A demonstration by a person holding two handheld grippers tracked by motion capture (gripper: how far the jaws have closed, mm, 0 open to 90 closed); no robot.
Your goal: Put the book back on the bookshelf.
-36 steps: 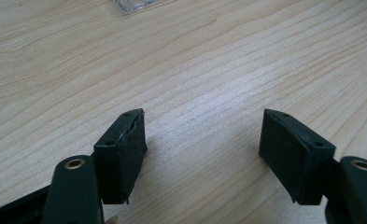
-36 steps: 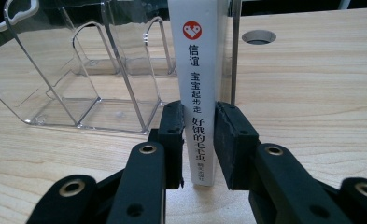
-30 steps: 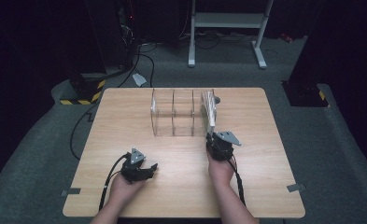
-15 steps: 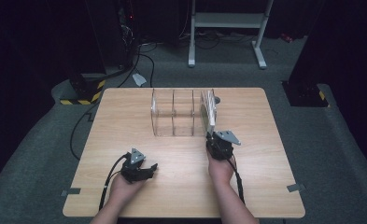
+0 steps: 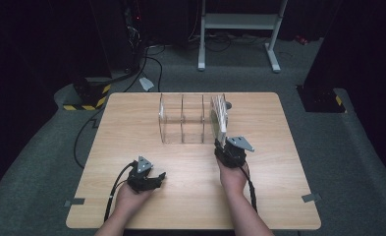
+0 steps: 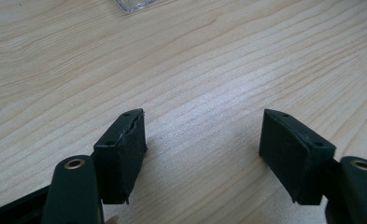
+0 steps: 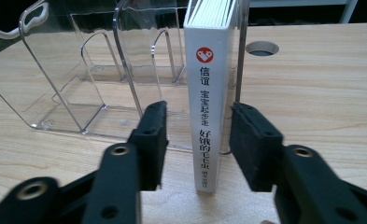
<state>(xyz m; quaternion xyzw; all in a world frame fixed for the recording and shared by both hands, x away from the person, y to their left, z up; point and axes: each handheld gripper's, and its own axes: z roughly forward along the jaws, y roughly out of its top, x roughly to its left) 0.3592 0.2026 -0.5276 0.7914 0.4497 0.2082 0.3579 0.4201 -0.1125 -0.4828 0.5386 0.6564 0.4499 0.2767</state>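
At the right end of the clear rack (image 5: 190,120), the white book (image 7: 210,93) stands upright in the last slot, spine toward the person, and the right tongs (image 5: 225,147) have moved forward a little from a second ago, closing on it. Right gripper view: jaws straddle the spine, one each side, gaps visible on both sides, so medium-wide and not yet squeezing; the book's lower end sits at the rack's front edge on the bench (image 5: 279,162). Left tongs (image 5: 151,178) rest low near the front left of the bench, same spot as the earlier frames, jaws spread wide over bare wood in the left gripper view (image 6: 202,140), holding nothing. Rack's other slots look empty. Change is small: only the right hand advanced, rack and book unmoved. Judgement: the step in hand is the approach to grip the spine and draw the book out; next move needs the jaws to pinch squarely, else the thin book may tip against the divider or drag the light rack along
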